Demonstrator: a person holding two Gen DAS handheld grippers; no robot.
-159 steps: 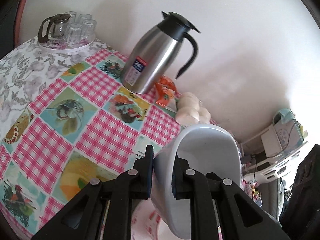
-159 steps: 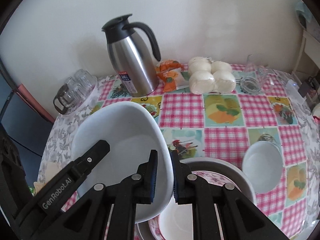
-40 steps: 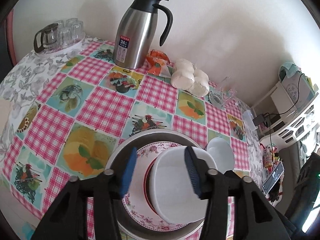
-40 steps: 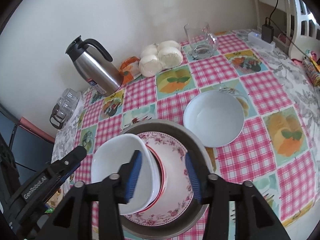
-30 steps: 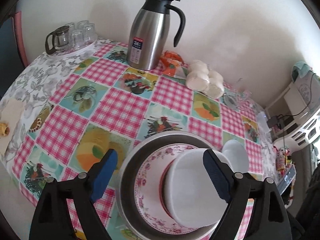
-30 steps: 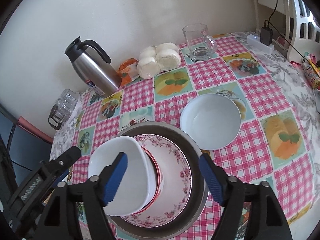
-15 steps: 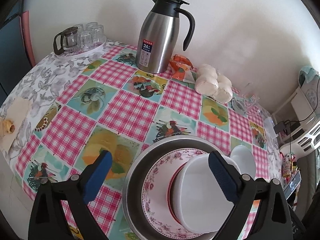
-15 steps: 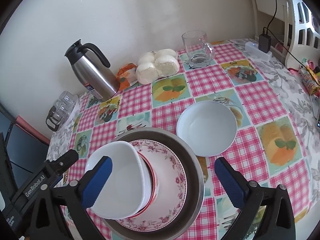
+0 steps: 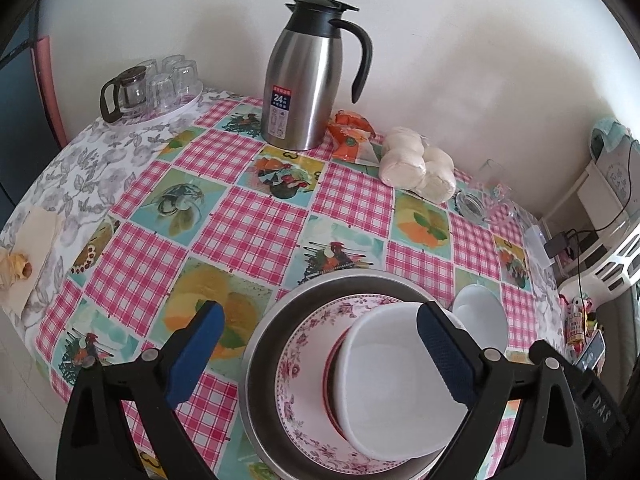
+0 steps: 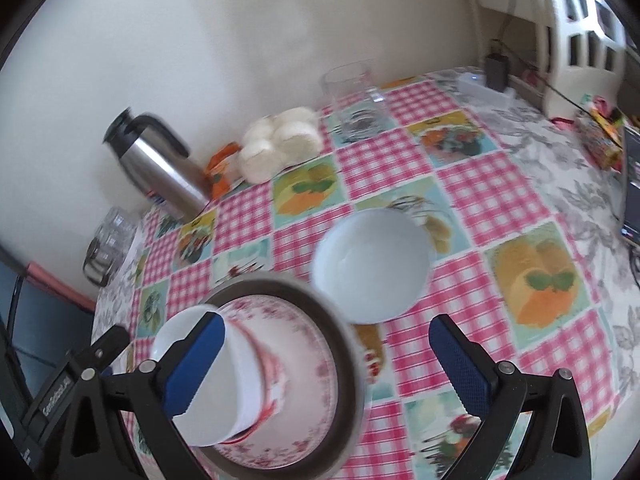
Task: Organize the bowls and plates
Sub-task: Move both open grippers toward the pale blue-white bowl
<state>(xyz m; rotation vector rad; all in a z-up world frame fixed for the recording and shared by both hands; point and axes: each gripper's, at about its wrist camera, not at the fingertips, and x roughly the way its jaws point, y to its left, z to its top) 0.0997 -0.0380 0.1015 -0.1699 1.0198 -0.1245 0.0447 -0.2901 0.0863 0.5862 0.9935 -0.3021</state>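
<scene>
Five seconds back we had both grippers clamped on the white bowl's rim, carrying it tilted in the air — by this moment we had let it go. The white bowl [image 9: 394, 380] sat nested on the pink floral plate [image 9: 308, 364], which itself lay in the steel basin [image 9: 262, 344]. Since half a second ago the right wrist view had swung to the right, and its picture came out blurred.

Our left gripper [image 9: 320, 354] stood with its jaws spread wide, holding nothing, the bowl and plate lying between and just beyond its blue pads. Our right gripper [image 10: 326, 364] was likewise wide apart and empty — the second white bowl [image 10: 370, 266] rested on the cloth just beyond the gap, touching or almost touching the basin's right rim; we could not tell which.

The table wore a pink checked cloth [image 9: 244, 232] with fruit and bird panels. At the far side, against the white wall, stood a steel thermos jug [image 9: 306, 84], an orange packet [image 9: 352, 136], a bag of white buns [image 9: 418, 168] and, far left, a tray of glasses [image 9: 156, 88]. A clear glass mug [image 10: 354, 98] stood far right.
</scene>
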